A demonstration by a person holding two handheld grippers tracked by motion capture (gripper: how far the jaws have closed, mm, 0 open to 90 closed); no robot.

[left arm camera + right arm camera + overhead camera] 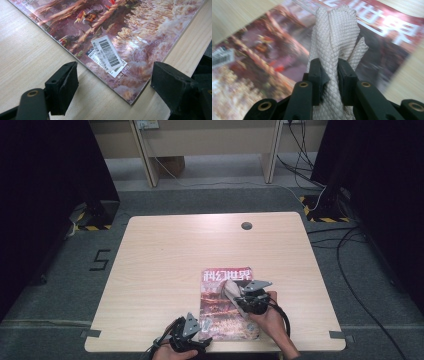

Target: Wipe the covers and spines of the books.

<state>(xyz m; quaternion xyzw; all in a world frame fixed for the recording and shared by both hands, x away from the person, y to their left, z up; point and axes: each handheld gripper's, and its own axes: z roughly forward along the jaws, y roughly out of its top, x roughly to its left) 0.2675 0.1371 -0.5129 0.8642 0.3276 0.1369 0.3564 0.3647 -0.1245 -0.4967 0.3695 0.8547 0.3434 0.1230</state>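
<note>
Mid-wipe on the magazine cover, I reckon

My right gripper (329, 72) is clamped on the bunched white cloth (335, 30), which sits on the upper half of the magazine (227, 307). My left gripper (113, 87) has its jaws spread wide with nothing in them, straddling the magazine's near corner. Looks like plenty of cover left to wipe.

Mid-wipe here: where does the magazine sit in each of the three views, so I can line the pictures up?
High view: the magazine lies flat near the table's front edge, right of centre, title at its far end.
Left gripper view: its near corner, with the barcode label, lies between and beyond the open jaws.
Right gripper view: its cover spreads behind the white cloth that the right gripper clamps.
Shared landmark: the white title characters, in the high and right gripper views.
</note>
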